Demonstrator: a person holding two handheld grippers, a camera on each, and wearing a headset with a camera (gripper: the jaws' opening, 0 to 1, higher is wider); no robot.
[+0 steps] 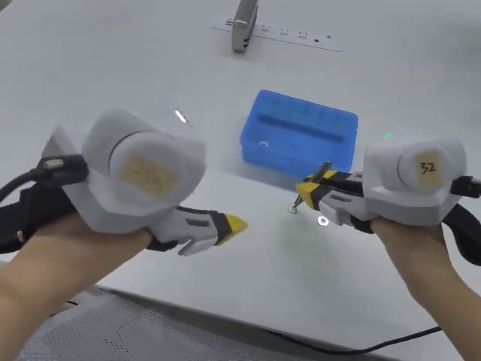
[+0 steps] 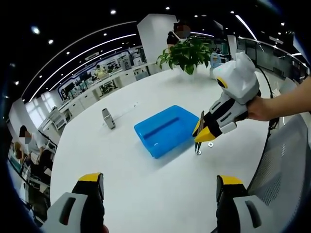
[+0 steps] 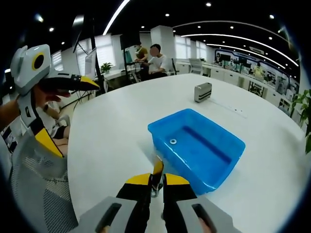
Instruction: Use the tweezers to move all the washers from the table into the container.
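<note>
The left tool (image 2: 159, 180) is held in the left hand (image 1: 52, 259) low over the near part of the white surface (image 1: 263, 278); its yellow-tipped jaws stand wide apart with nothing between them; the right tool (image 1: 307, 192), gripped by the right hand (image 1: 409, 244), has its jaws together, clamped on the tweezers (image 3: 158, 168), which rise thin and dark from between the two yellow tips in the right gripper view; in the head view the tweezers slant down toward the surface just in front of the blue container (image 1: 301, 135); a loose washer (image 1: 323, 220) lies on the surface just beside the right tool's jaws, and a second washer (image 2: 198, 152) lies close under the tweezers' lower end; whether the tips touch it I cannot tell; both of these lie on the near side of the container, outside it; a third washer (image 3: 173, 141) rests on the container's floor near one end wall; the container sits flat and open-topped toward the middle of the surface, between the two tools and a little beyond them; farther back a small silver box (image 1: 244, 26) stands upright beside a flush socket strip (image 1: 289, 34); a leafy plant (image 2: 187, 53) stands at the far edge of the surface in the left gripper view.
</note>
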